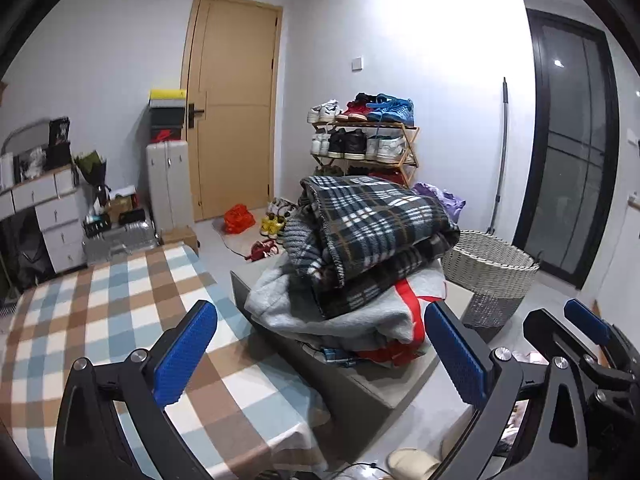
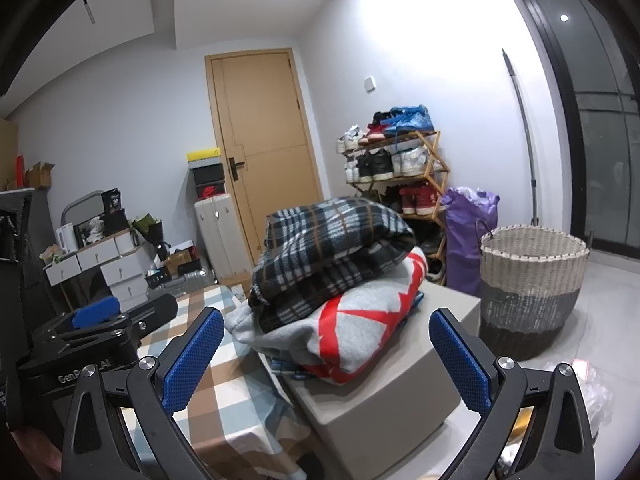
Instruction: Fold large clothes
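A stack of folded clothes sits on a grey box point(image 1: 372, 384) point(image 2: 384, 396) beside the bed. A dark plaid fleece point(image 1: 376, 224) point(image 2: 328, 240) lies on top of a grey sweatshirt with red stripes point(image 1: 368, 316) point(image 2: 356, 332). My left gripper point(image 1: 320, 344) is open and empty, hovering short of the stack over the bed's edge. My right gripper point(image 2: 326, 352) is also open and empty, facing the stack from nearby. Each gripper shows at the edge of the other's view, the right gripper point(image 1: 588, 344) and the left gripper point(image 2: 96, 328).
A checked bedspread point(image 1: 120, 320) point(image 2: 208, 360) covers the bed at left. A woven laundry basket point(image 1: 488, 276) point(image 2: 532, 288) stands on the floor right of the box. A shoe rack point(image 1: 364, 140) point(image 2: 396, 168), a purple bag point(image 2: 468, 236), a door point(image 1: 236, 112) and white drawers point(image 1: 56, 212) line the back.
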Tool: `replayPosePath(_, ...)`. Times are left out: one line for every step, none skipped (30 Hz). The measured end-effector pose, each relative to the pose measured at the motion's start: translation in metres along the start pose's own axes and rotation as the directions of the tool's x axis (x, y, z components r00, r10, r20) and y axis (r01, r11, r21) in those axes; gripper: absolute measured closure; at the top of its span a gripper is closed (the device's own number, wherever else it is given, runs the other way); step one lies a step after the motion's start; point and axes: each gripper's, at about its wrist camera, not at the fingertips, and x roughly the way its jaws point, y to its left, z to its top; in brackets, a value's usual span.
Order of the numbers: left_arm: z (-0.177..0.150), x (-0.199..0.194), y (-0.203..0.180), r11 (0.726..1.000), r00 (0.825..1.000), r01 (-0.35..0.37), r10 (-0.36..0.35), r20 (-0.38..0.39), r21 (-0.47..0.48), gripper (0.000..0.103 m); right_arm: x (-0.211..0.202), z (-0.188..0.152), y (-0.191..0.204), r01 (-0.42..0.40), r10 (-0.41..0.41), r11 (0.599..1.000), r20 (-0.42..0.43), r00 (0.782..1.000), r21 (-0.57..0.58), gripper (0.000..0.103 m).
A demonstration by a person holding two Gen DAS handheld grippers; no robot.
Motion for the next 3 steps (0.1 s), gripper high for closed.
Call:
replayPosePath(0.0007, -0.0004, 0.0012, 1.0, 1.0, 0.005, -0.005, 0.001, 0.001, 0.002, 0.0018, -0.0012, -0.0002, -0.002, 0.002, 1.0, -0.006, 1.0, 0.002, 0.0)
replayPosePath(0.0014, -0.0004, 0.0024, 1.0, 1.0, 0.016, -0.016, -0.001, -0.001, 0.002, 0.0023, -0.0022, 0.0004, -0.002, 0.002, 1.0, -0.011, 1.0, 0.002, 0.0)
replayPosePath(0.0025, -0.0004, 0.0044, 1.0, 1.0, 0.025, -0.026, -0.004, -0.006, 0.002, 0.004, -0.0034, 0.0014, -0.001, 0.001, 1.0, -0.018, 1.0, 0.002, 0.0)
